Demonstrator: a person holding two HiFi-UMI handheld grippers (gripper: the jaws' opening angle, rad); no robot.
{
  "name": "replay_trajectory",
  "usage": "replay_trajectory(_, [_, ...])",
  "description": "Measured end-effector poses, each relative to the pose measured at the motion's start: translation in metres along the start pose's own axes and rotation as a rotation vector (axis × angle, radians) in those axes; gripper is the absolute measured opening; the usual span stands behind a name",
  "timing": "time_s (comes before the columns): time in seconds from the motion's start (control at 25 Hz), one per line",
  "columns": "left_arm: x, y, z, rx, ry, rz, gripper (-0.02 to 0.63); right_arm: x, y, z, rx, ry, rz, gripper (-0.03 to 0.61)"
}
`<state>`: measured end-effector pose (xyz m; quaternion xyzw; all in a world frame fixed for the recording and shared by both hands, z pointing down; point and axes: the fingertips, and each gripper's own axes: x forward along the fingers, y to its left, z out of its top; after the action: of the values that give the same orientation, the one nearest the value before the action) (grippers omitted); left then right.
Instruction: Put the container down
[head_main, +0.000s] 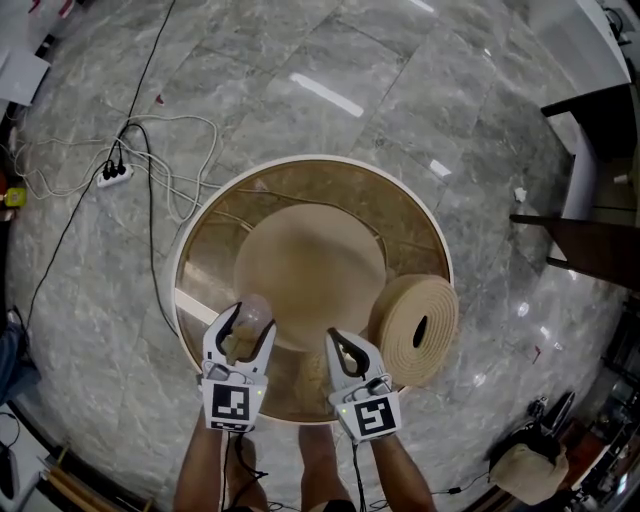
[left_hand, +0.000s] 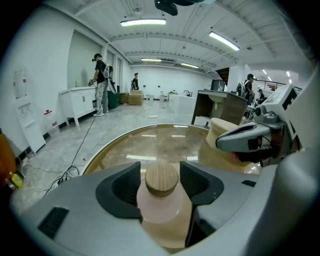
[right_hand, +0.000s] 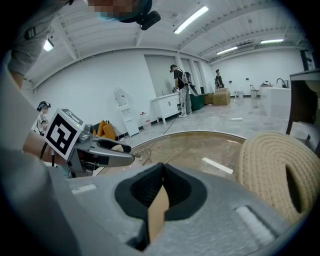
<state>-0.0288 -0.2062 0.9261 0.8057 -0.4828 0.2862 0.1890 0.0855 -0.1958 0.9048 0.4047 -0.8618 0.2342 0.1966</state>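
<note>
**Left gripper view: container down, tool not yet clear**

Left tool: jaws spread either side of the cork-stoppered container. The container appears to stand upright on the round surface, toward 8 o'clock. Right tool: pressed together, nothing seen held. Judged remaining: withdraw left tool.

Container: clear pinkish jar, round wooden stopper
Pose: upright, stopper in
Place: on round glass table, near its edge
</note>
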Motion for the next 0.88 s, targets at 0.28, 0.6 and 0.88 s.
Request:
replay_trajectory(0.28, [-0.015,0.003,0.008,-0.018,-0.002,0.03,0.255,-0.008,0.007,0.013,-0.009,-0.015,-0.003,0.0])
replay_trajectory(0.6, [-0.045,0.009,0.046,0.03,-0.054,0.041,0.255,-0.026,0.016,0.055,-0.038,-0.051,-0.034,0.0])
replay_trajectory(0.88, [-0.092,0.017,0.104,0.028,-0.105,0.042,0.253,-0.055,0.028,0.11,-0.038,-0.102,-0.075,0.0])
